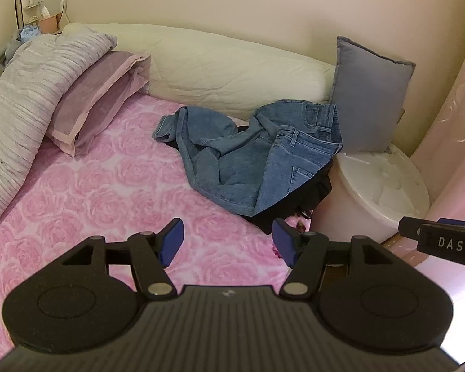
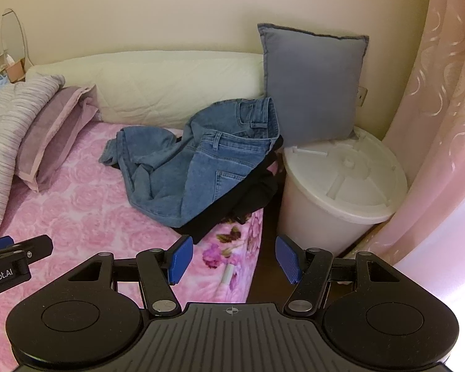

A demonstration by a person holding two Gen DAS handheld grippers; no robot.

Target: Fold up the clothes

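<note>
A crumpled pair of blue jeans (image 1: 251, 152) lies on the pink rose-patterned bed (image 1: 93, 198), near its far right corner, on top of a black garment (image 1: 316, 192). The jeans also show in the right wrist view (image 2: 201, 161), with the black garment (image 2: 248, 198) under them. My left gripper (image 1: 228, 241) is open and empty, hovering over the bed short of the jeans. My right gripper (image 2: 234, 260) is open and empty, over the bed's right edge, in front of the black garment.
A white lidded bin (image 2: 338, 186) stands right of the bed with a blue cushion (image 2: 313, 83) on it. A purple pillow (image 1: 96, 99), grey quilt (image 1: 21, 99) and cream bolster (image 1: 220, 65) line the far side. A pink curtain (image 2: 443, 117) hangs right.
</note>
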